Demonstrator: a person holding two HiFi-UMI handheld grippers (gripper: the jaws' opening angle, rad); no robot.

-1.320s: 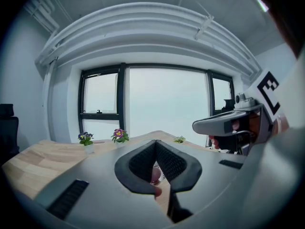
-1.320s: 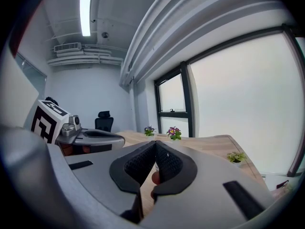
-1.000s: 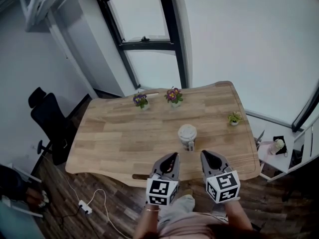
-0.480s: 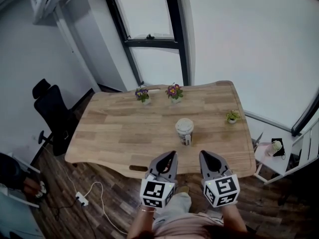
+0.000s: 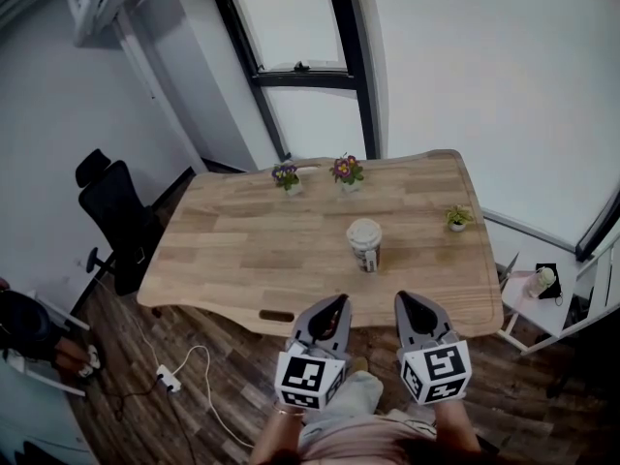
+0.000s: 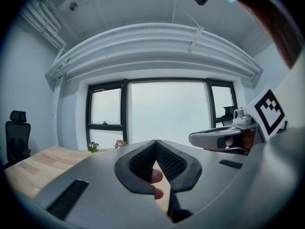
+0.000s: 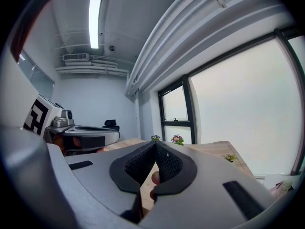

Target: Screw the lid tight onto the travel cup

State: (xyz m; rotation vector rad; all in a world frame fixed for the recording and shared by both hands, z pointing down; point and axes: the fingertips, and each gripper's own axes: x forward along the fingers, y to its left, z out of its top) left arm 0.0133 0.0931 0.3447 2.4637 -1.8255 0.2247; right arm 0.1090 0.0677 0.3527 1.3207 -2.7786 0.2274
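A pale travel cup [image 5: 365, 243] with its lid on top stands upright on the wooden table [image 5: 242, 250], right of the middle. Both grippers hang side by side in front of the table's near edge, short of the cup. My left gripper [image 5: 336, 303] is shut, its tips meeting with nothing between them, as the left gripper view [image 6: 156, 141] shows. My right gripper [image 5: 403, 299] is shut and empty too, its tips touching in the right gripper view [image 7: 155, 143]. The cup is hidden behind the jaws in both gripper views.
Two small pots of purple flowers [image 5: 286, 175] [image 5: 347, 171] stand at the table's far edge, a small green plant [image 5: 457, 218] near its right edge. A black office chair [image 5: 116, 221] stands left of the table. A window [image 5: 310, 76] is behind. A cable and power strip [image 5: 165, 376] lie on the floor.
Both grippers stay shut and have drawn slightly back from the table's near edge. The camera has shifted, so the table and cup sit a little higher and further right.
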